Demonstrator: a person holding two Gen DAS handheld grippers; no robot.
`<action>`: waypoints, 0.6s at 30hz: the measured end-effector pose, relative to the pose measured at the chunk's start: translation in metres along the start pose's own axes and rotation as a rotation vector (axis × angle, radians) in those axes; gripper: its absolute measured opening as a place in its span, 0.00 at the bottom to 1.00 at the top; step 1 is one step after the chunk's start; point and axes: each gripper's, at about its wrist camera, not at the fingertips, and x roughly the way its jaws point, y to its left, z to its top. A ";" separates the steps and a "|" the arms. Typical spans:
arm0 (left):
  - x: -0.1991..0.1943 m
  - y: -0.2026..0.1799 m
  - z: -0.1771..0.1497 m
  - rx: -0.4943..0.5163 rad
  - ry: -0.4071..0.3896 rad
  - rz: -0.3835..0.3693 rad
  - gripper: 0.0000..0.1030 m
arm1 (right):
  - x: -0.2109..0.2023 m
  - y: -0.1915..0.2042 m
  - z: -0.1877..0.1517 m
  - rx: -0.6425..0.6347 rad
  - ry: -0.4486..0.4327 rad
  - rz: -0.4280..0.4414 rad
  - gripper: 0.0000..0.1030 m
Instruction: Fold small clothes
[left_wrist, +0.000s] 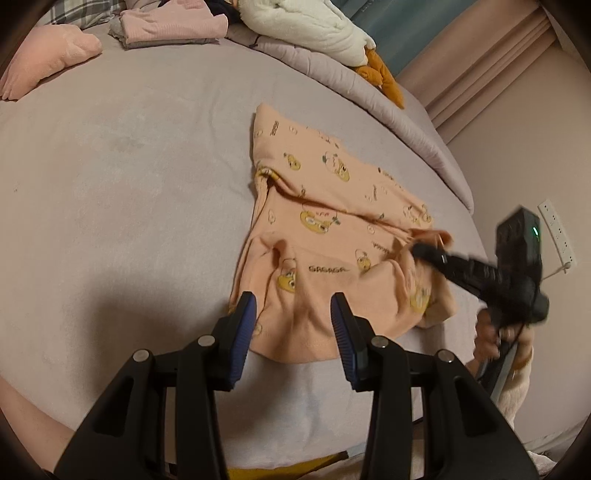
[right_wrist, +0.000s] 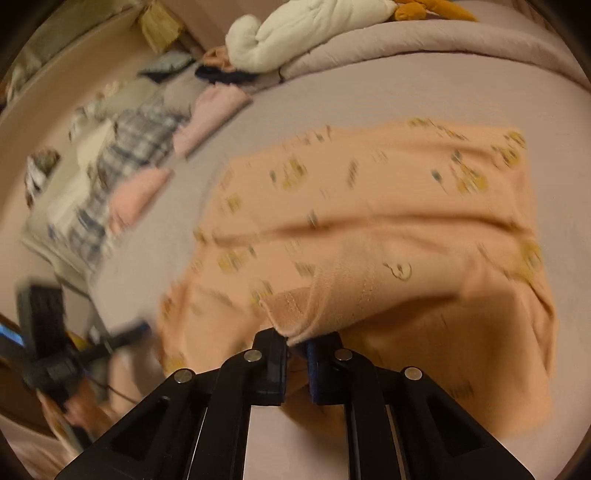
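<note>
Right now the left gripper (left_wrist: 293, 306) hangs w/ its blue pads apart over the near hem of the peach printed top (left_wrist: 332, 221), nothing pinched; the hem lies between and just beyond the fingers. To its right, the right gripper (right_wrist: 297, 341) is clamped on a ribbed cuff (right_wrist: 332, 291) of the same top, cuff lifted off the rest, jaws nearly together. Top lies rumpled on the grey bedsheet (left_wrist: 129, 184), approx. mid-bed. Further back: pink pillow (left_wrist: 48, 55), folded pink clothes (left_wrist: 173, 22), a white plush w/ orange feet (left_wrist: 314, 26) on the bunched duvet (left_wrist: 369, 92).
</note>
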 end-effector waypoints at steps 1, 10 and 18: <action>0.000 -0.001 0.002 0.000 0.003 -0.006 0.40 | 0.004 -0.002 0.009 0.035 -0.001 0.009 0.10; 0.005 -0.018 -0.007 0.038 0.076 -0.033 0.51 | 0.030 -0.025 0.031 0.188 -0.020 0.010 0.10; 0.025 -0.035 -0.025 0.105 0.118 0.082 0.52 | 0.028 -0.025 0.032 0.159 -0.012 -0.013 0.10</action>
